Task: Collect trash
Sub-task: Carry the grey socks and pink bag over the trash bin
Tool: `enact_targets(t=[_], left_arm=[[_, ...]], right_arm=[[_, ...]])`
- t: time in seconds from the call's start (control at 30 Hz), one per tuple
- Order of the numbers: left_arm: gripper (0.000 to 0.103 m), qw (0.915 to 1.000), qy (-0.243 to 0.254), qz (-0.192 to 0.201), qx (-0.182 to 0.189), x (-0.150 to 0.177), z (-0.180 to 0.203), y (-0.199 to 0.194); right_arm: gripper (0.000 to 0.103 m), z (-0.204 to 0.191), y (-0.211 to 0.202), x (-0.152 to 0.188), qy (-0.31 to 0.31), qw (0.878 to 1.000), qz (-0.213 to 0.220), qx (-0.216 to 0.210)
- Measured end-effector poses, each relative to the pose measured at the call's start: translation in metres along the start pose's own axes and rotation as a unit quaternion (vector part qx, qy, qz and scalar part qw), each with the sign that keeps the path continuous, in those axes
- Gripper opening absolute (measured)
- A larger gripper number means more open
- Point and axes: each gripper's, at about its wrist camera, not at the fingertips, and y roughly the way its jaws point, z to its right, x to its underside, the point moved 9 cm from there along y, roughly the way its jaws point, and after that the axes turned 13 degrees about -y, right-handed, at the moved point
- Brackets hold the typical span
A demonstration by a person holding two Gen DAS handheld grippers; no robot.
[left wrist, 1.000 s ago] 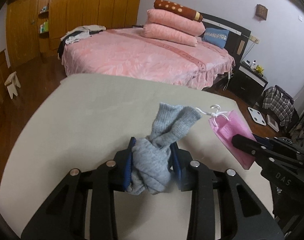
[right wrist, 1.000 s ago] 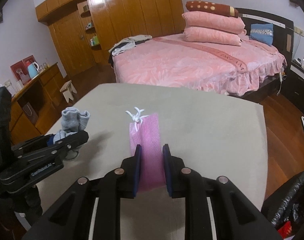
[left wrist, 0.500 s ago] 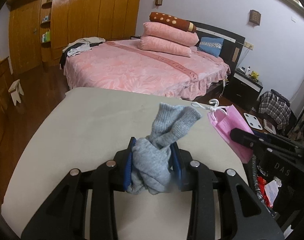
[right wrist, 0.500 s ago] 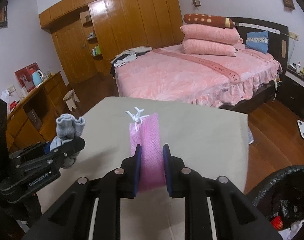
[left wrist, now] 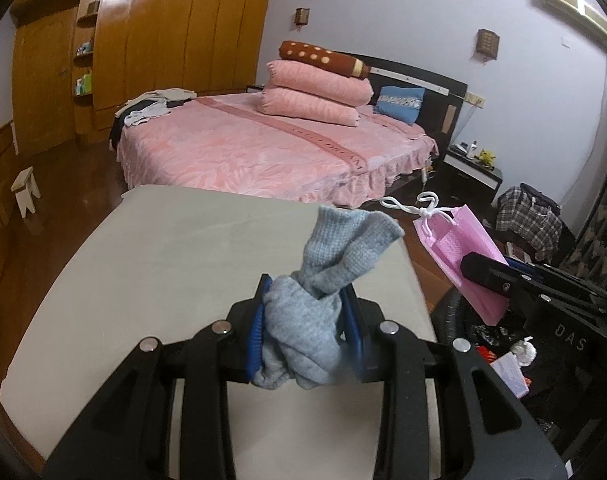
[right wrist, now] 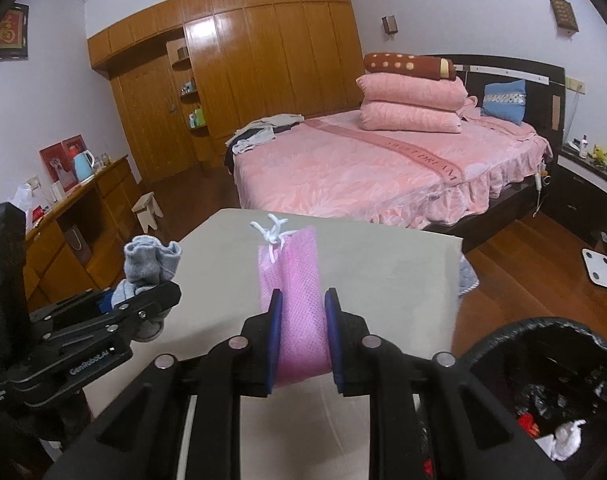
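Observation:
My left gripper [left wrist: 305,300] is shut on a knotted grey sock [left wrist: 315,304] and holds it above the beige table [left wrist: 163,260]. The sock also shows in the right wrist view [right wrist: 149,262]. My right gripper [right wrist: 301,312] is shut on a pink mesh bag [right wrist: 295,280] with a white drawstring. In the left wrist view the bag [left wrist: 459,252] hangs past the table's right edge, over a black-lined trash bin [left wrist: 503,356]. The bin [right wrist: 551,364] sits at lower right in the right wrist view, with trash inside.
A pink bed [left wrist: 263,152] with stacked pillows stands beyond the table. A wooden wardrobe [right wrist: 263,72] lines the back wall. A dresser [right wrist: 75,220] with a kettle is at left. A small stool [right wrist: 147,212] and a white scale [right wrist: 601,268] are on the wooden floor.
Both grippers have risen and shifted right with their loads. The pink bag has moved from over the table to past its right edge, and the trash bin has come into view.

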Motion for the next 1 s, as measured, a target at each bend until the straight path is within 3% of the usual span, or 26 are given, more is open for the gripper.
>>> enact_targets(t=[0.57,1.0], left_arm=[[0.032,0.9972,0.038,-0.01,0.064,0.042,0.09,-0.019],[0.032,0.9893,0.089,-0.03,0.111,0.073,0.16,-0.007]], right_arm=[[0.021,0.058,-0.079,0.033,0.026,0.998,0.013,0.059],[0.021,0.134,-0.127,0.073,0.065,0.989,0.005,0.132]])
